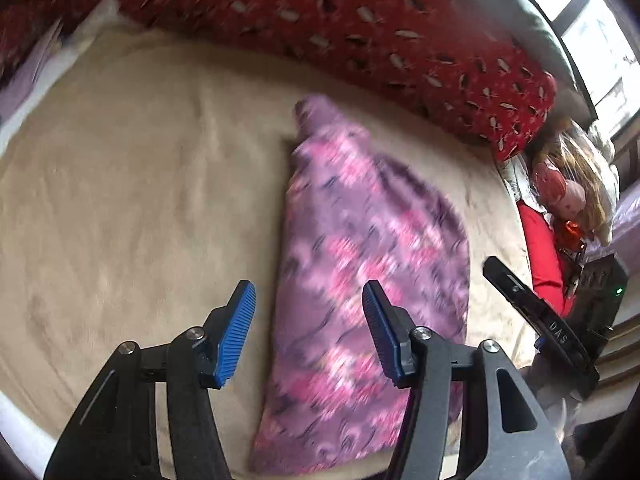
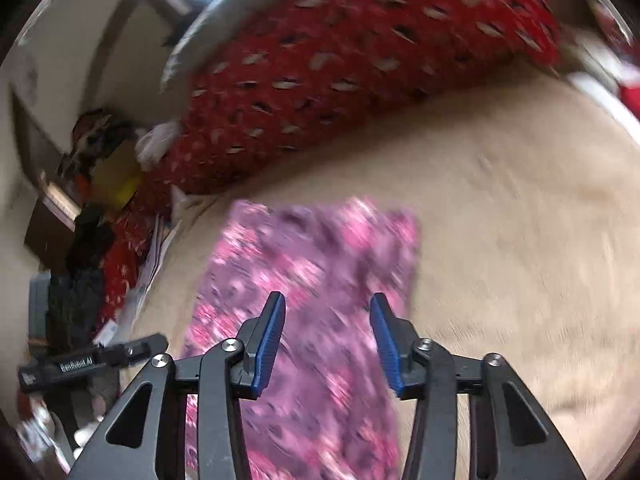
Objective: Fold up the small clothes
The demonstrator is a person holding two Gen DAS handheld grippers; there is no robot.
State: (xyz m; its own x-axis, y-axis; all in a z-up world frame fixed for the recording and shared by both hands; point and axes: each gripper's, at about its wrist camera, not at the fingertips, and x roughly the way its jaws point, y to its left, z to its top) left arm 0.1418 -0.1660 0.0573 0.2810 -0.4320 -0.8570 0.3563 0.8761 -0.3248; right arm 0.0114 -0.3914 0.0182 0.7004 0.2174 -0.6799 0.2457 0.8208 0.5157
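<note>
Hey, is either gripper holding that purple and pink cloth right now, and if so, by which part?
Nothing is held. The left gripper and right gripper are both open above the purple and pink cloth, which lies on the beige blanket.

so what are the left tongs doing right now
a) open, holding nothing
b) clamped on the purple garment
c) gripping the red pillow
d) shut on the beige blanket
a: the left tongs stand with jaws wide apart above the purple floral garment, nothing between them.

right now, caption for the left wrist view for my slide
Open left gripper above a purple-pink floral garment on a beige blanket.
</note>
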